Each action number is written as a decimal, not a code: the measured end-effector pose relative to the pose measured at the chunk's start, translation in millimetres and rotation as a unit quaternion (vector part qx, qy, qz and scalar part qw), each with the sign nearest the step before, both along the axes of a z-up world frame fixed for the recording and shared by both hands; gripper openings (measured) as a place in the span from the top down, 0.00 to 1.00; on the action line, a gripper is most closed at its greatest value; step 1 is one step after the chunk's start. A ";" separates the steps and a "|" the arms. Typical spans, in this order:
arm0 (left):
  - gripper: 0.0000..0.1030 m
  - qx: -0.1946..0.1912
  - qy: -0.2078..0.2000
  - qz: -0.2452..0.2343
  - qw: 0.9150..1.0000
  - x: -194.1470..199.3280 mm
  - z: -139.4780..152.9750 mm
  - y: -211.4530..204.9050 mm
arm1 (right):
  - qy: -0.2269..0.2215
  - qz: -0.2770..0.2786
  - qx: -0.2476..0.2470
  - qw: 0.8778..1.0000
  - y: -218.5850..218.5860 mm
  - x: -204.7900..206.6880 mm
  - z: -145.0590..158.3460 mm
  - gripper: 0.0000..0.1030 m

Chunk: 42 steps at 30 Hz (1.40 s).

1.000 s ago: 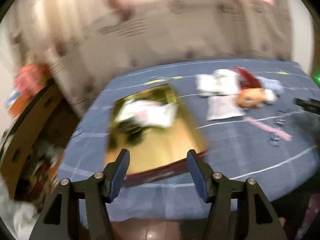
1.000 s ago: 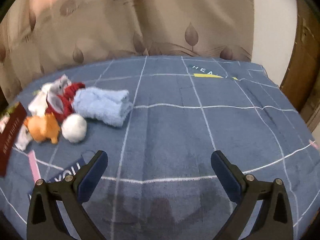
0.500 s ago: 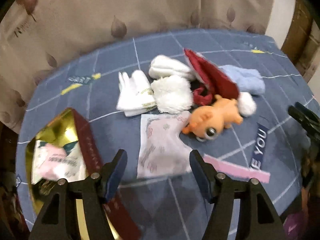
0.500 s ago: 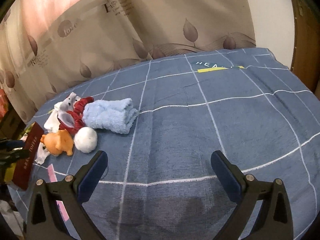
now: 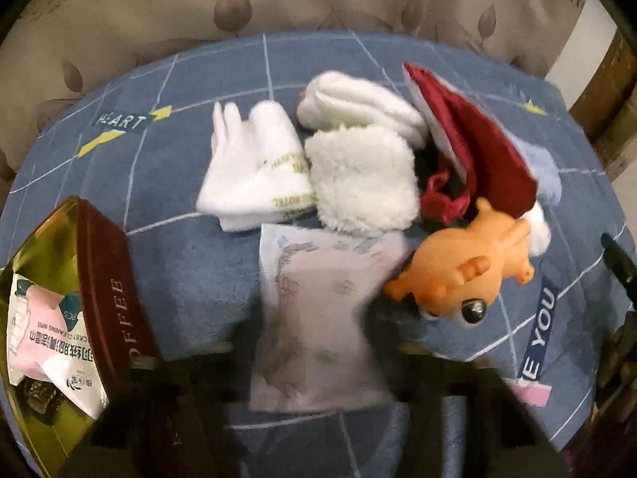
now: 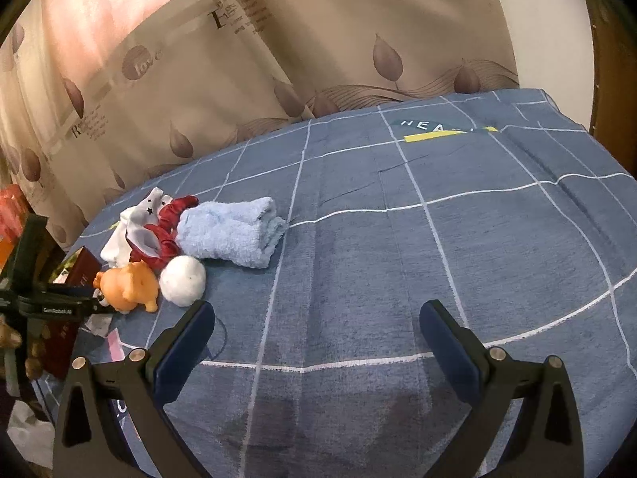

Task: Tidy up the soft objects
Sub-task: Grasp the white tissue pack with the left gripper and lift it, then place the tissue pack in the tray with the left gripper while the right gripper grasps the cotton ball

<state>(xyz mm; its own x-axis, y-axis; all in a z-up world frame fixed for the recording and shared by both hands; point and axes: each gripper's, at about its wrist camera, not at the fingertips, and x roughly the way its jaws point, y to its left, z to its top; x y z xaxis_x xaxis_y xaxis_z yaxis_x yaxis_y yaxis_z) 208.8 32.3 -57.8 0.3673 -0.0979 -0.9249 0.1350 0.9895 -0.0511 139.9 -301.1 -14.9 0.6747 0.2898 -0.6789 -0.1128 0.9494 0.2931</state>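
The left gripper is a dark blur, so it is hard to tell if its fingers are apart or together. A pale printed pouch lies right in front of it on the blue checked cloth. Just past the pouch sit white socks, a fluffy white piece and a red Santa hat. An orange toy animal lies to its right. A coffee tin stands to its left.

The right gripper is wide apart and holds nothing. A light blue towel lies ahead on its left.

Soft pile — beside open tin
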 end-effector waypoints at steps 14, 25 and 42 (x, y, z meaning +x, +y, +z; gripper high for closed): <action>0.88 -0.051 -0.090 0.042 0.994 -108.1 53.9 3.6 | -0.011 0.013 -0.008 1.000 4.9 -3.1 3.5 0.00; 0.87 -0.077 -0.132 0.076 0.985 -162.8 84.1 14.9 | 0.002 0.121 -0.048 0.991 90.3 2.4 12.2 0.40; 0.87 -0.072 -0.147 0.131 0.978 -183.5 98.5 62.1 | 0.041 0.164 -0.111 0.979 142.5 42.2 -12.9 0.75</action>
<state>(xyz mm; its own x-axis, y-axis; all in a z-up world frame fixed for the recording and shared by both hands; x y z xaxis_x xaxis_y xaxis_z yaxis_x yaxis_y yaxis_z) 25.3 94.4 40.7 0.6445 -0.0867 -0.7596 -0.0931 0.9773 -0.1905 182.1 -158.6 -27.8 0.5104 0.3209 -0.7978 -0.4072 0.9073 0.1044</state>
